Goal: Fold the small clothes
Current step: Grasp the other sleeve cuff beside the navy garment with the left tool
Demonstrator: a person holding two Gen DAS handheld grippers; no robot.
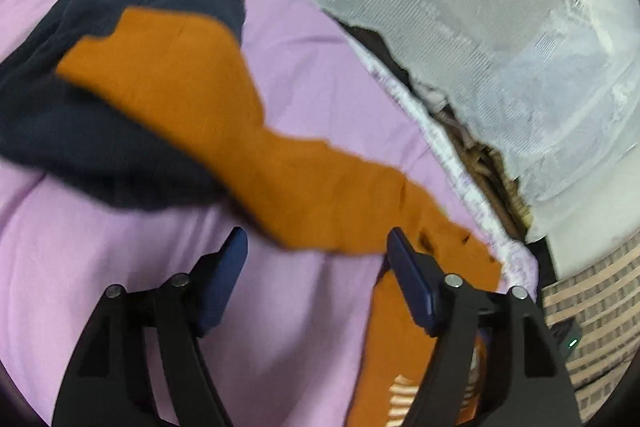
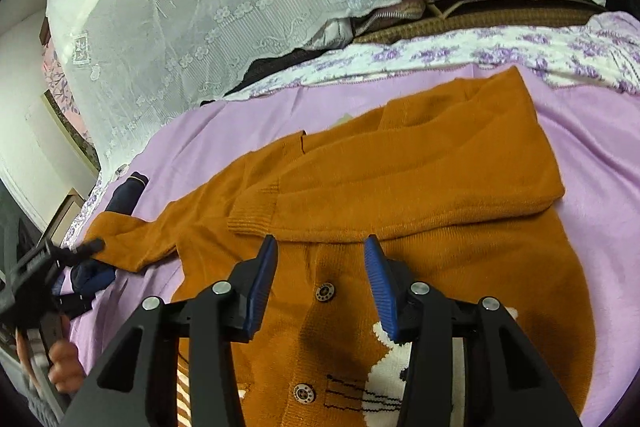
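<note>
orange knit cardigan (image 2: pixel 400 195) spread on lilac bedsheet (image 2: pixel 600 155), one sleeve folded across chest | left gripper (image 1: pixel 316 251) jaws apart, empty, beside outstretched sleeve (image 1: pixel 320 195) over navy garment (image 1: pixel 80 131) | right gripper (image 2: pixel 320 259) part-open above button placket, gripping nothing

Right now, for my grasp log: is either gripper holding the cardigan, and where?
Nothing is held: the right gripper is open over the orange cardigan, at its buttons; the left gripper is open at its sleeve.
</note>
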